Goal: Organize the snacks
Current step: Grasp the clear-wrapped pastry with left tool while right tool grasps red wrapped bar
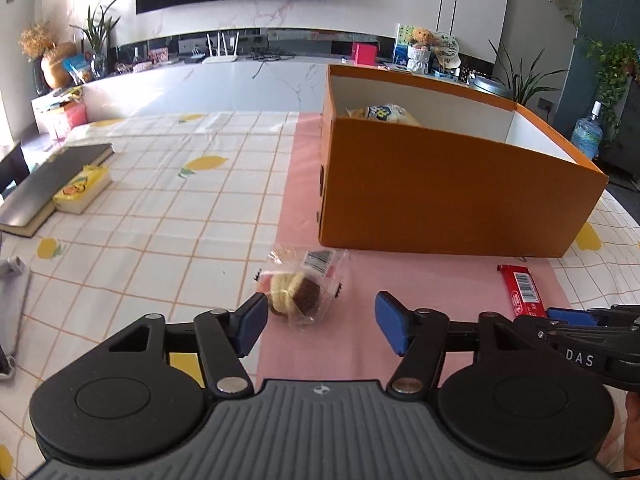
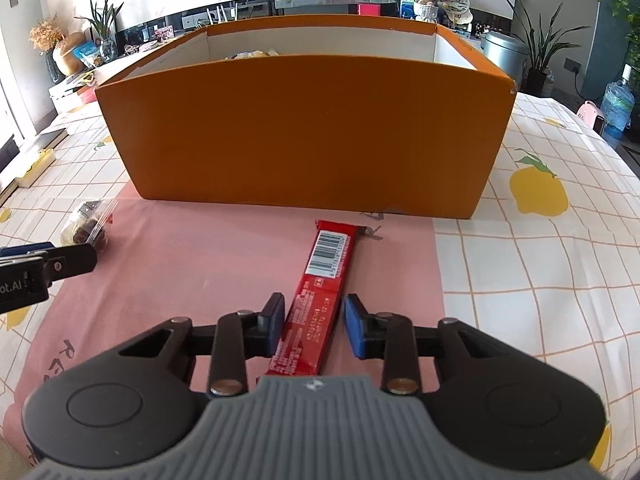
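An orange box (image 1: pixel 440 184) stands on a pink mat (image 1: pixel 420 280) and holds a yellow-and-white snack bag (image 1: pixel 384 114). A clear packet of cookies (image 1: pixel 300 292) lies on the mat in front of my left gripper (image 1: pixel 320 324), which is open, its left pad beside the packet. A long red snack bar (image 2: pixel 320 292) lies on the mat; my right gripper (image 2: pixel 314 324) is open with its pads on either side of the bar, not closed on it. The bar (image 1: pixel 520 288) and the right gripper (image 1: pixel 580 320) also show in the left wrist view. The box (image 2: pixel 304 128) and cookies (image 2: pixel 86 228) show in the right wrist view.
A lemon-print tablecloth (image 1: pixel 160 200) covers the table. A dark book (image 1: pixel 52 184) and a yellow book (image 1: pixel 82 190) lie at the far left. A grey object (image 1: pixel 12 304) sits at the left edge. A shelf with plants and clutter runs behind.
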